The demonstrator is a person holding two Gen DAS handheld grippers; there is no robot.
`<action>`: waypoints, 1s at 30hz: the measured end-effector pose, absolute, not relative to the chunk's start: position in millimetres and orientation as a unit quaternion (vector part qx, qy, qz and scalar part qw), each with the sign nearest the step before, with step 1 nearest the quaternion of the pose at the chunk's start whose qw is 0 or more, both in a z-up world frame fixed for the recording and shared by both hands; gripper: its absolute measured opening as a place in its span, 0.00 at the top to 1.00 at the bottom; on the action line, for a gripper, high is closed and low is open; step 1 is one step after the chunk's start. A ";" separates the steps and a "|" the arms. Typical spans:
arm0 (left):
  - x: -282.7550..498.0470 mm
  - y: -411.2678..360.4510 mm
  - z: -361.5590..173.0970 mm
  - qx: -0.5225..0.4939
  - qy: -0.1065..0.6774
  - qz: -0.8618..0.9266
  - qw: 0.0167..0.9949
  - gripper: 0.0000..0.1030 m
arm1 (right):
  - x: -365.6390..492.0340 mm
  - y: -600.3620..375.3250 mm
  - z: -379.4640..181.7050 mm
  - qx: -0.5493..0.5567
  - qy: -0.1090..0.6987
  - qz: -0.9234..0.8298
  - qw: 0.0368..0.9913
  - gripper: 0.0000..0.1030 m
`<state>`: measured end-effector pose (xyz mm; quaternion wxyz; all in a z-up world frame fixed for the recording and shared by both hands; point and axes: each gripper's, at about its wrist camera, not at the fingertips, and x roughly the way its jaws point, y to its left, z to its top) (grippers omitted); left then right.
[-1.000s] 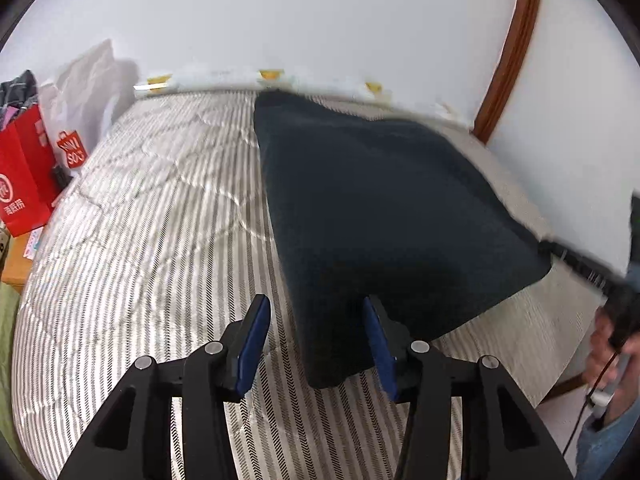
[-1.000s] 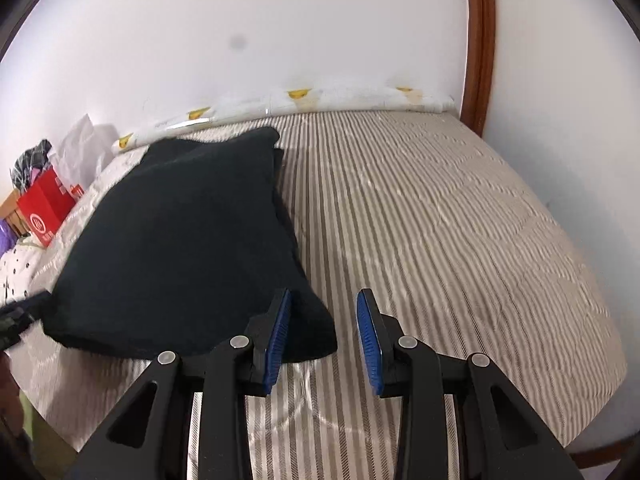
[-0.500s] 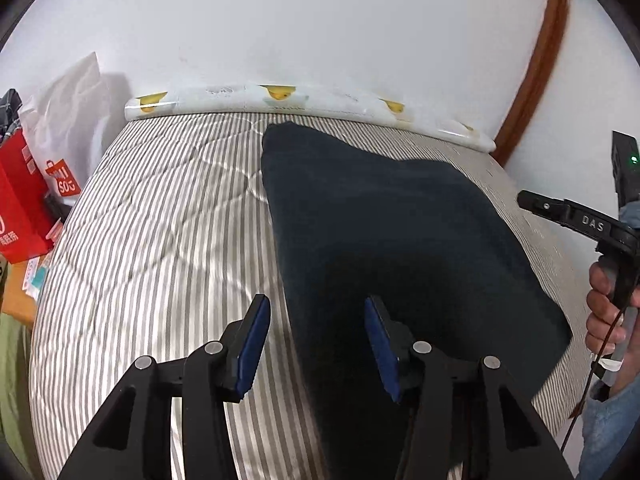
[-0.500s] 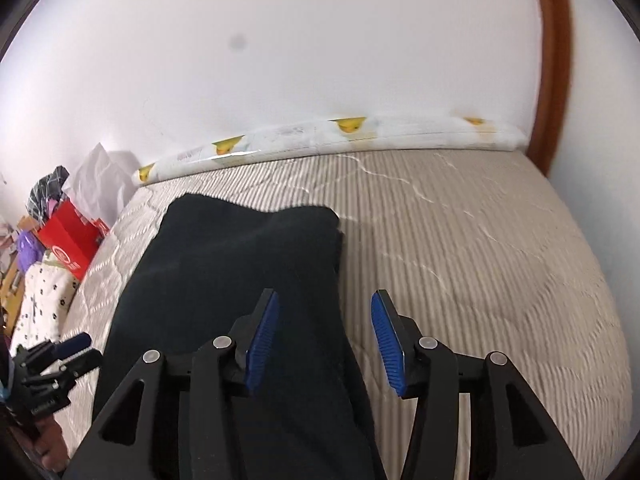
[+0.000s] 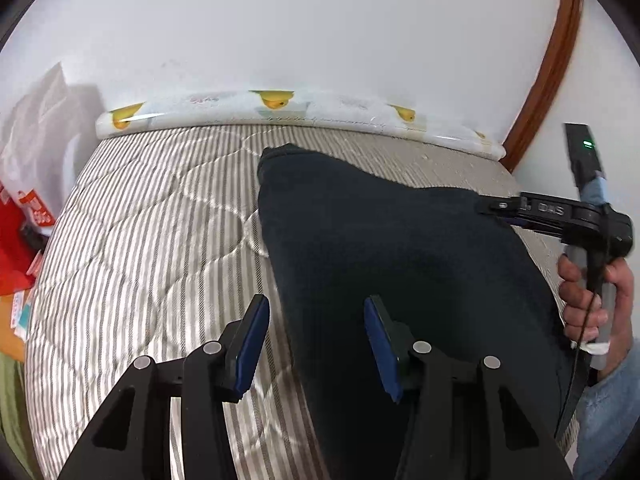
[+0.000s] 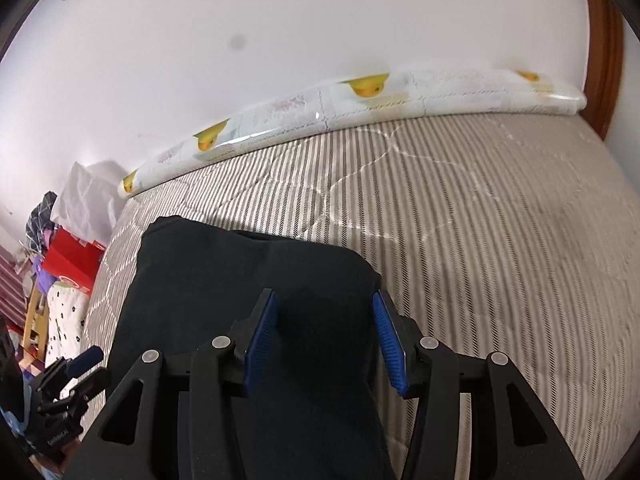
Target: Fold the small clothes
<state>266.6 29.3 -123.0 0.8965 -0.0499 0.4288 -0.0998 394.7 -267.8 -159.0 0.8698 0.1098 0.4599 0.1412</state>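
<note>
From where I sat, the only containers in sight were off the bed's left side: a red shopping bag [image 6: 72, 266] and a white paper bag [image 6: 86, 200] stood among clutter there, and I could not tell what either held.

The dark garment [image 5: 380, 248] lay folded on the striped quilted bedcover [image 5: 152, 240], a thick navy-black slab running from the near edge toward the far wall. Its far left corner stopped short of the long white bolster with yellow duck prints [image 5: 280, 110], which ran along the wall at the bed's far edge.

My left gripper [image 5: 316, 340] had its blue pads spread. The left pad sat over bare striped cover and the right pad over the cloth, with the garment's left edge running between them; I saw no pinch. My right gripper [image 6: 326, 334] was also spread, its jaws parted above the garment's near right portion, pads clear of the fabric on both sides. The cloth's right edge ran just inside the right pad.

In the left wrist view, my right hand [image 5: 592, 292] gripped its handle at the garment's right side.

Open striped cover stretched wide to the right of the garment and, less so, to its left. A brown wooden door frame [image 5: 548, 72] bounded the far right corner.
</note>
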 end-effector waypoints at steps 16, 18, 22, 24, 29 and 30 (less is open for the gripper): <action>263.9 30.2 -126.3 -0.048 0.437 -0.101 0.893 0.54 | 402.8 -286.4 -160.8 0.129 0.434 0.126 0.883 0.79; 259.0 30.9 -125.1 -0.049 0.435 -0.094 0.894 0.54 | 384.9 -287.3 -148.7 0.112 0.416 0.121 0.894 0.77; 249.1 30.7 -124.7 -0.053 0.436 -0.088 0.894 0.54 | 337.9 -279.7 -137.4 0.057 0.397 0.134 0.906 0.69; 243.3 29.8 -124.2 -0.056 0.437 -0.086 0.894 0.54 | 318.2 -274.9 -139.8 0.035 0.396 0.144 0.906 0.68; 226.6 25.7 -125.5 -0.051 0.442 -0.073 0.893 0.54 | 271.9 -272.3 -156.3 -0.006 0.397 0.121 0.910 0.68; 222.8 25.0 -125.5 -0.052 0.443 -0.072 0.892 0.54 | 265.9 -275.6 -160.0 -0.005 0.399 0.117 0.909 0.68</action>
